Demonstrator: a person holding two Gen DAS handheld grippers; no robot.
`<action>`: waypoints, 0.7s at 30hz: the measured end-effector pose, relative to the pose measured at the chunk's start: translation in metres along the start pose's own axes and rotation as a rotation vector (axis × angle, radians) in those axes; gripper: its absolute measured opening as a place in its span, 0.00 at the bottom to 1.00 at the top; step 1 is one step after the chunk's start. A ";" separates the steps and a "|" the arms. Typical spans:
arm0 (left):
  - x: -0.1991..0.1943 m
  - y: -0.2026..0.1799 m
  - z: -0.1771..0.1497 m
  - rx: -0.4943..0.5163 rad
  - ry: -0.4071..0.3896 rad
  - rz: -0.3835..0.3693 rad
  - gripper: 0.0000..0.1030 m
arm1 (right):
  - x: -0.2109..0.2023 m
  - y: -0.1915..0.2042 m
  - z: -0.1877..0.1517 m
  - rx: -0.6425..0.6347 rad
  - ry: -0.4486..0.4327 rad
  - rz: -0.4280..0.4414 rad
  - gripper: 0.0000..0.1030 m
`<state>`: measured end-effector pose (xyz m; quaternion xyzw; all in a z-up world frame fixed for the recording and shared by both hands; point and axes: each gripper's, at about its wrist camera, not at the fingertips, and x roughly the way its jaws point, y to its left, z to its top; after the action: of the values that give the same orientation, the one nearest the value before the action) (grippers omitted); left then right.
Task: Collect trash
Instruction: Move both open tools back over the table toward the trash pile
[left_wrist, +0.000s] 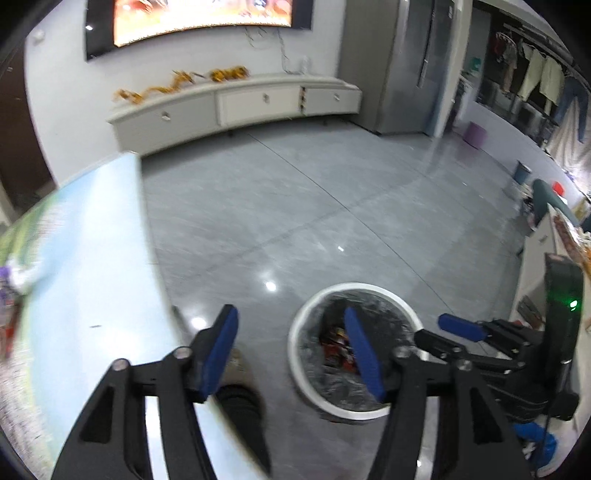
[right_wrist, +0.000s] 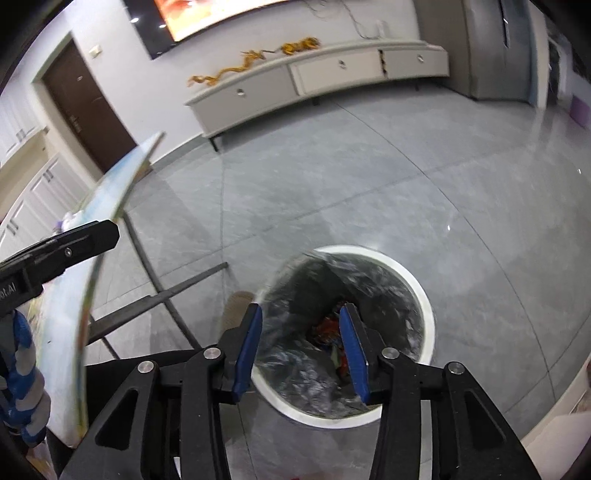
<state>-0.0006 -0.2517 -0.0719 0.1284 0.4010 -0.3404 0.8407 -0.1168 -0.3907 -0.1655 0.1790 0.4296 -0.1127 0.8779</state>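
A white round trash bin (left_wrist: 303, 384) with a clear plastic liner stands on the grey floor; colourful wrappers (left_wrist: 338, 345) lie inside. In the right wrist view the bin (right_wrist: 421, 295) sits right below, with wrappers (right_wrist: 327, 328) at its bottom. My left gripper (left_wrist: 295, 341) is open and empty, above the table edge and the bin. My right gripper (right_wrist: 303, 345) is open and empty, directly over the bin's mouth; it also shows in the left wrist view (left_wrist: 439, 332). The left gripper's body (right_wrist: 62, 251) shows at the left in the right wrist view.
A table with a pale printed cloth (left_wrist: 85, 266) lies at the left, its edge close to the bin; its metal legs (right_wrist: 162, 295) show below. A white TV cabinet (left_wrist: 236, 107) stands along the far wall. A foot in a slipper (right_wrist: 236, 306) is beside the bin.
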 end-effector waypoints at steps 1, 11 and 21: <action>-0.006 0.004 -0.002 -0.002 -0.011 0.015 0.59 | -0.003 0.006 0.002 -0.013 -0.007 0.007 0.43; -0.064 0.048 -0.025 -0.039 -0.116 0.141 0.59 | -0.030 0.058 0.011 -0.092 -0.051 0.048 0.44; -0.104 0.082 -0.043 -0.103 -0.195 0.171 0.59 | -0.049 0.113 0.021 -0.189 -0.071 0.063 0.44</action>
<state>-0.0166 -0.1215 -0.0255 0.0851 0.3220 -0.2574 0.9071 -0.0914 -0.2942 -0.0898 0.1046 0.4011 -0.0503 0.9087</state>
